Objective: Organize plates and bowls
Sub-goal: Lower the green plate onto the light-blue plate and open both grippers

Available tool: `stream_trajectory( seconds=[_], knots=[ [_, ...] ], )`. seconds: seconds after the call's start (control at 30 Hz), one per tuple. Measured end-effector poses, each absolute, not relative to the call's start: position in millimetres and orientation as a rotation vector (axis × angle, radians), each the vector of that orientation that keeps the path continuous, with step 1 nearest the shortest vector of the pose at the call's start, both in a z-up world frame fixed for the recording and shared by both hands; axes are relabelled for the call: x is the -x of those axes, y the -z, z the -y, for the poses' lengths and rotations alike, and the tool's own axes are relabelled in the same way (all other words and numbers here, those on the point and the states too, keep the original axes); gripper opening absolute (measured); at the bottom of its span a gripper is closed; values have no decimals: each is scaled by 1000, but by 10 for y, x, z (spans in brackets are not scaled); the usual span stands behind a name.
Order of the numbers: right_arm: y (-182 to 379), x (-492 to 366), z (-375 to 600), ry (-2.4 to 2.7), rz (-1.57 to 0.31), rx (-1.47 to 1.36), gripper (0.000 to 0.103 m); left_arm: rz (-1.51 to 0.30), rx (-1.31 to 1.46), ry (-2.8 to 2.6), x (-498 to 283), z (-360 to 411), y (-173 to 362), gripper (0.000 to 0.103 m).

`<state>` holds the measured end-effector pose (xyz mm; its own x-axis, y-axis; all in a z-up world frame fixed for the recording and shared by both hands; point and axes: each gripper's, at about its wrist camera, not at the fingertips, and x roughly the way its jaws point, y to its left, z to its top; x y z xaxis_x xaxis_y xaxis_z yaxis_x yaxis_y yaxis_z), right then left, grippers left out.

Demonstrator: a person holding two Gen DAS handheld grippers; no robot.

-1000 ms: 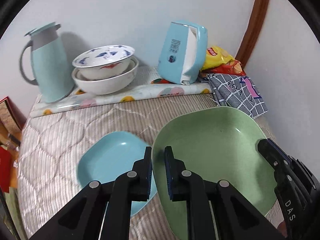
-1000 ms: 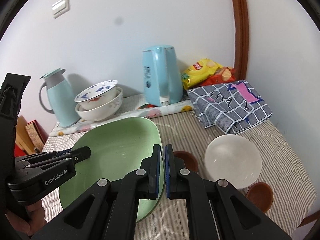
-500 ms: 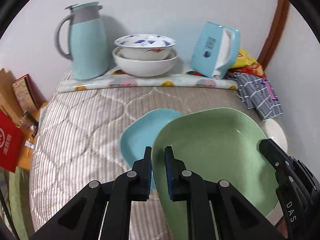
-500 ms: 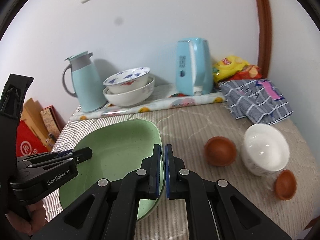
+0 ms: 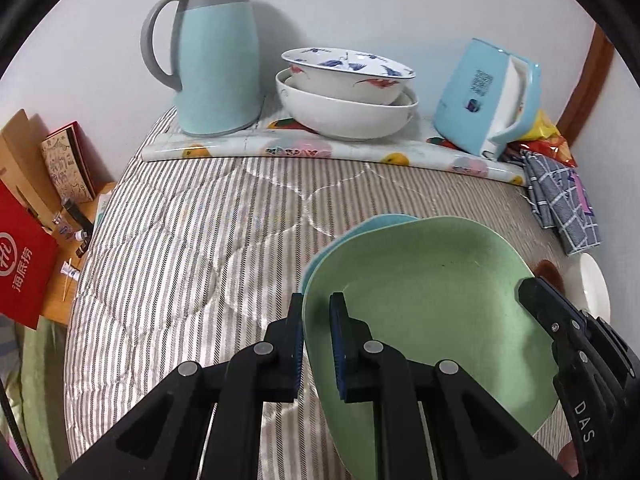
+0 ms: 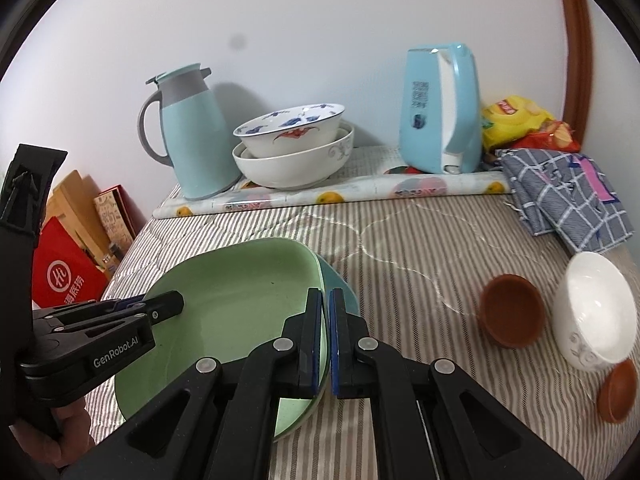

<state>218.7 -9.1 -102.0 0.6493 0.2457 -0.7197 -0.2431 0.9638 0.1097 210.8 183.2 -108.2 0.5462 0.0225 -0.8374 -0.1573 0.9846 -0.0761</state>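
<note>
Green plate gripped from 2 opposite edges: left gripper clamped on the near-left rim, right gripper clamped on the right rim, jaws of each closed onto the thin lip. Held from both sides probably to keep so wide and shallow a dish level, since 1 edge grip would let it droop. Positioned directly over the blue plate, of which only a sliver shows beyond the green rim in both views; touching or just above, cannot tell. Stacked this way presumably to gather the 2 flat pieces into 1 pile on the striped quilted bench.

Behind, against the wall, 2 white bowls already nested, patterned one inside plain one, beside the thermos jug and the blue kettle. To the right, well apart from the plates, a white bowl tipped on its side next to 2 brown bowls, not yet sorted.

Next step, by judgement: release both rims together once the green plate sits flat, then withdraw sideways to avoid dragging the pile.
</note>
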Motion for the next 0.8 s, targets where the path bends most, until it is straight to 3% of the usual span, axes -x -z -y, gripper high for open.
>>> stream_trajectory(
  seconds=[0.8],
  knots=[
    [1353,-2658,151,-369,-852,26,3,-1009,76,-134,-2310,-1745,1343,12]
  ],
)
